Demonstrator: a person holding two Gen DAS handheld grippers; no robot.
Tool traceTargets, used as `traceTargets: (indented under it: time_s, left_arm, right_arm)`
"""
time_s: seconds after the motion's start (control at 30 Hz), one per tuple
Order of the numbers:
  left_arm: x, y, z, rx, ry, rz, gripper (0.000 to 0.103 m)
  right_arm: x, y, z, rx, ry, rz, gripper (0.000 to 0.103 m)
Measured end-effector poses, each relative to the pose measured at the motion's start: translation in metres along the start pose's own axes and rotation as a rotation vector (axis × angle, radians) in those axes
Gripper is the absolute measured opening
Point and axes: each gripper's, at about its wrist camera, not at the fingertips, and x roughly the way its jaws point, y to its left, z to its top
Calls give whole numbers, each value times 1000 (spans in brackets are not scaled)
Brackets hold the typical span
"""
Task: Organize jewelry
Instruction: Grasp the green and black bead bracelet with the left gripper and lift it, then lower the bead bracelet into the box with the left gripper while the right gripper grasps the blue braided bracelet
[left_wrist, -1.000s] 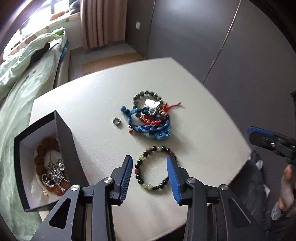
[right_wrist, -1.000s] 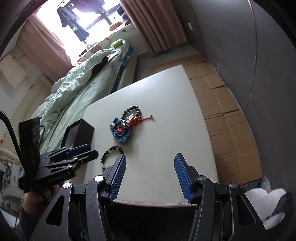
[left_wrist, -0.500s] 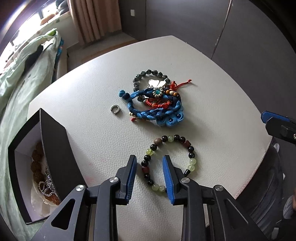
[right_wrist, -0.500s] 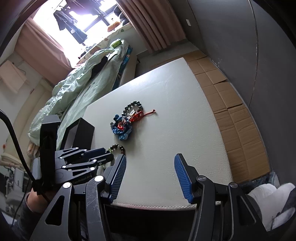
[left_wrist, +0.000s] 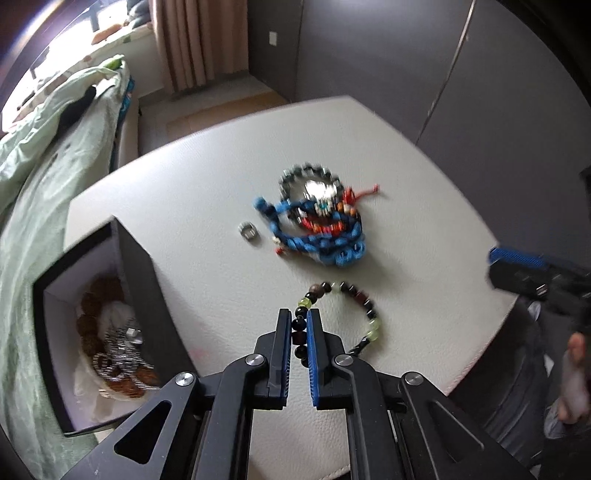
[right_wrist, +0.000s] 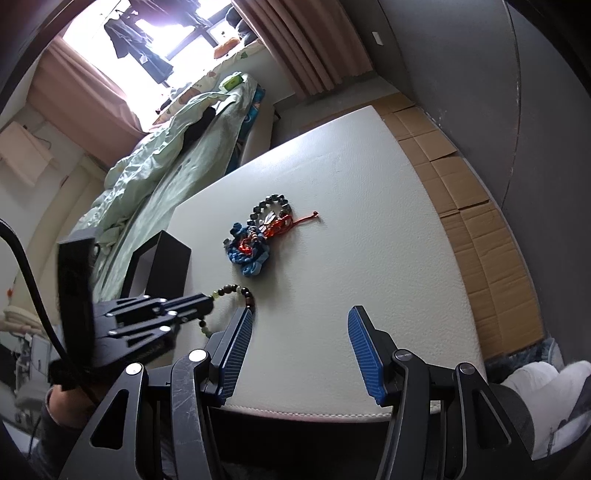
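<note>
My left gripper (left_wrist: 299, 321) is shut on the left side of a bracelet of black, brown and green beads (left_wrist: 364, 302), which hangs partly lifted off the white table (left_wrist: 207, 184). It also shows in the right wrist view (right_wrist: 231, 288), held by the left gripper (right_wrist: 207, 304). A tangled pile of blue cord, red thread and dark beads (left_wrist: 317, 218) lies farther back; it also shows in the right wrist view (right_wrist: 258, 236). A small silver ring (left_wrist: 248, 232) lies left of the pile. My right gripper (right_wrist: 301, 328) is open and empty over the table's near edge.
An open black box (left_wrist: 136, 280) with brown beads and silver jewelry inside (left_wrist: 118, 343) stands at the table's left edge; it also shows in the right wrist view (right_wrist: 166, 266). A bed with green bedding (right_wrist: 155, 162) lies beyond. Cardboard covers the floor (right_wrist: 472, 192) on the right.
My left gripper closed from wide open onto the beaded bracelet and began lifting it; the view is now blurred with motion. The right gripper stayed open, nearly still.
</note>
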Motion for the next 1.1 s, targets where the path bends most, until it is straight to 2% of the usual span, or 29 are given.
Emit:
traceTargets:
  time_s: [0.4,0.8,0.93,1.0,1.07,1.1]
  left_arm:
    - [-60,19,19,-56,-144,-21,8]
    - [-85,48,22,-107,-210,-29,8]
    - [-90,56,22,-115,-220,-28,8]
    - [-92,60,21,-123,-225,-26,8]
    - [-94,65,20,-134,-230,-22,8]
    - [-96,67,19,-139,-234,-20,8]
  right_arm:
    - [26,13,10,6,27,79,55]
    - [74,26,37,10,73,129,55]
    - [94,26,48,9,91,115,55]
    - [98,27,51,2,93,112,46]
    - [100,28,53,-5,101,121,15]
    - [100,29,53,-8,103,121,15]
